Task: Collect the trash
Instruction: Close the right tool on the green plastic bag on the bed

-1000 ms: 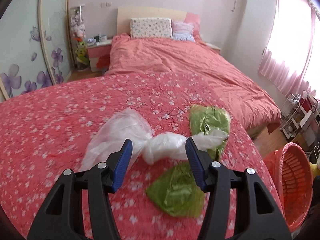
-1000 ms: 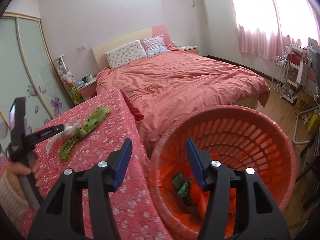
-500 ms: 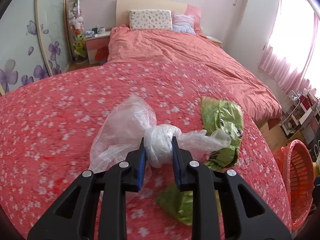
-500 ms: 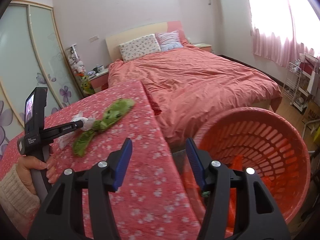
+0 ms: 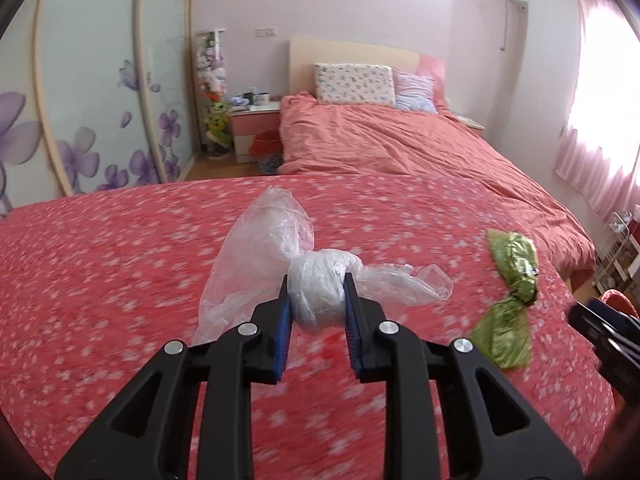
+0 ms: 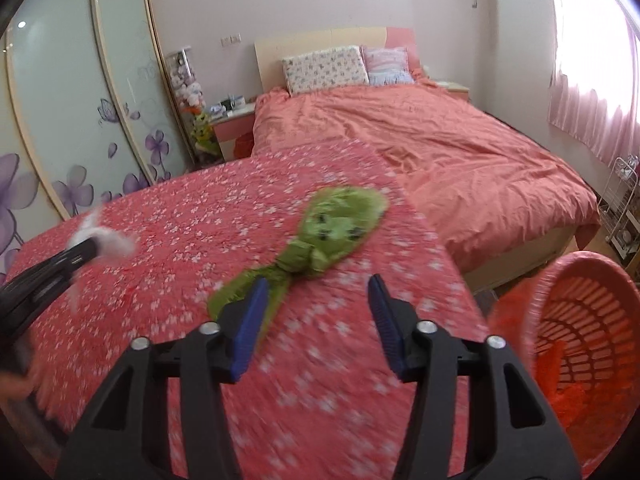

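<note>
Left gripper (image 5: pixel 316 308) pinches the clear bag (image 5: pixel 280 256) at its knot, above the counter (image 5: pixel 100 272).
Right gripper (image 6: pixel 316 312) spread near green bag (image 6: pixel 320 236); centre on its knot before squeezing, basket (image 6: pixel 580 320) just right.

Right gripper (image 6: pixel 316 300) has open floral cloth (image 6: pixel 340 360) ahead; only the knotted green bag (image 6: pixel 332 232) sits at 12 o'clock, orange laundry basket (image 6: pixel 580 320) crowding 3 o'clock.

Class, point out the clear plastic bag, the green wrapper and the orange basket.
clear plastic bag (image 5: pixel 316 296), left wrist view, on its knotted middle.
green wrapper (image 6: pixel 340 226), right wrist view, on its wide upper part.
orange basket (image 6: pixel 580 320), right wrist view, on its slotted inner wall.
</note>
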A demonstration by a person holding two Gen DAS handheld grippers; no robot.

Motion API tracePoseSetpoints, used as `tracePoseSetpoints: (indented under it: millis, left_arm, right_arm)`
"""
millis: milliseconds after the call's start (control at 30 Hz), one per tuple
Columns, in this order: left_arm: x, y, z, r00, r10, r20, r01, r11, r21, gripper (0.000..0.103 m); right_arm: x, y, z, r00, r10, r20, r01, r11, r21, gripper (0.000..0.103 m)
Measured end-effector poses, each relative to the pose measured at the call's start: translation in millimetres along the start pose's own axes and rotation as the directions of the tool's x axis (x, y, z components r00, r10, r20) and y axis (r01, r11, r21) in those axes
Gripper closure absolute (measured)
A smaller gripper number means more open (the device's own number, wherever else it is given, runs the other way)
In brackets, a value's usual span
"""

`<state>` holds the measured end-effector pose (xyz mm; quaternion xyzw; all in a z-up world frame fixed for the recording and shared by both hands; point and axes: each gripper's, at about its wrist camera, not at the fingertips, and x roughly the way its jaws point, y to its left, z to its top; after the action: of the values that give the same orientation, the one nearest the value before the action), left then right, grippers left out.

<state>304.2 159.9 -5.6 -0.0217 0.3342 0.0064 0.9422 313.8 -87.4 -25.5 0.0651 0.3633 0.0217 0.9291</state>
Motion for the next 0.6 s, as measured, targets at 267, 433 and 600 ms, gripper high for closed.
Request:
tracePoseSetpoints:
  millis: [267, 433, 600]
  left_arm:
    - [-9.6, 30.6, -10.0, 1.0, -0.007, -0.027, 0.006, 0.999, -0.053, 0.079]
    - [-9.8, 31.5, -17.9, 0.999, -0.016, -0.045, 0.013, 0.998, -0.057, 0.079]
    - [-14.3, 25.8, -21.3, 0.999, -0.017, -0.043, 0.015, 0.999, -0.047, 0.079]
  right_arm:
    - [61.2, 35.5, 20.9, 0.988, -0.128, -0.09, 0.129, 0.992, 0.005, 0.062]
    - [75.9, 30.9, 15.5, 0.974, -0.171, -0.151, 0.174, 0.985, 0.009, 0.07]
    - [54.5, 18.3, 4.7, 0.979, -0.153, -0.138, 0.155, 0.988, 0.003, 0.085]
